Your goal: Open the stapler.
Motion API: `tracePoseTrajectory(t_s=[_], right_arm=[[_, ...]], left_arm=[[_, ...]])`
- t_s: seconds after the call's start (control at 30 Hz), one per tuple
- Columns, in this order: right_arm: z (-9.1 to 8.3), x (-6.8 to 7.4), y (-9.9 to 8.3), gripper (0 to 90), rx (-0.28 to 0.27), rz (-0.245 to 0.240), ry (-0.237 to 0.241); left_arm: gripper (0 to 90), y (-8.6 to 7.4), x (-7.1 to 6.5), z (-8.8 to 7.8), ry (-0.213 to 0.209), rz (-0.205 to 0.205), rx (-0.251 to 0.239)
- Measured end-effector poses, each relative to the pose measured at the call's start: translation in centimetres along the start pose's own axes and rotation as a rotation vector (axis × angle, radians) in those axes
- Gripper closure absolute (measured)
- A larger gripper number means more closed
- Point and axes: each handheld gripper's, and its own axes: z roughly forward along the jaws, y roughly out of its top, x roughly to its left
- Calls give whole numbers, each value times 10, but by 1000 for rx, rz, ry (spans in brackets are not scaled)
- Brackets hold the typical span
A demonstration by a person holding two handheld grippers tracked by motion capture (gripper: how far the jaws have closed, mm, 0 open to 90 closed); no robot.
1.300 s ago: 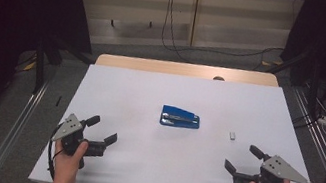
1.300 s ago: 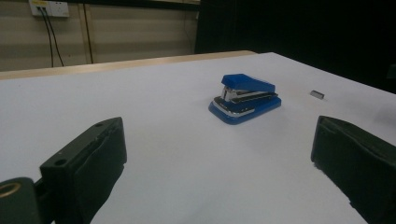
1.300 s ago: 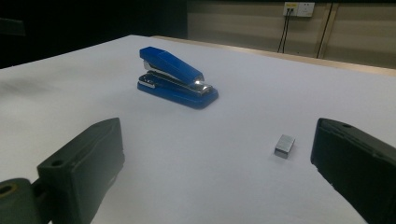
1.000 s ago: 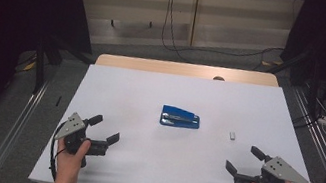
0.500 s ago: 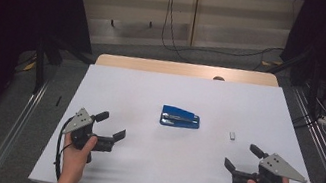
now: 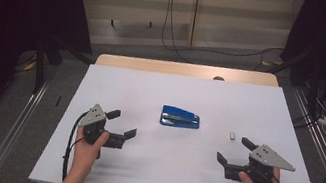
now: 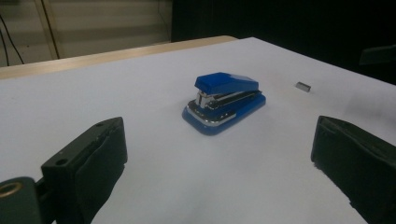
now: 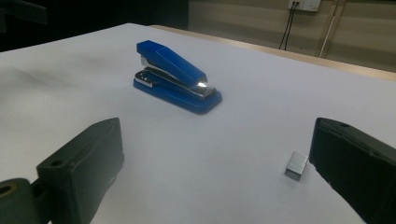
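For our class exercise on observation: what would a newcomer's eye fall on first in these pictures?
First, the blue stapler, alone at the middle of the white table. Next, the two black grippers near the front edge, the left gripper and the right gripper, both open and pointing toward it. Last, a small staple block lying to the right of the stapler, just ahead of the right gripper.

- The stapler (image 6: 180,117) is bright blue, with silver metal showing between its top and base.
- The small block of staples (image 6: 232,135) is plain silvery grey.
- The surface (image 6: 249,107) is white, with a pale wood strip along its far edge.
- The left tool (image 6: 120,126) and the right tool (image 6: 234,151) are both black, and each carries a grey plate on top.
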Motion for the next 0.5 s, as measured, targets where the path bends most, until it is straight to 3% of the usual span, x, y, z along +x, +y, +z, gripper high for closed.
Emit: tracePoseTrajectory(t_s=[0.5], right_arm=[[16, 1, 10, 26, -12, 9, 11]], left_arm=[[41, 5, 8, 26, -10, -8, 34]])
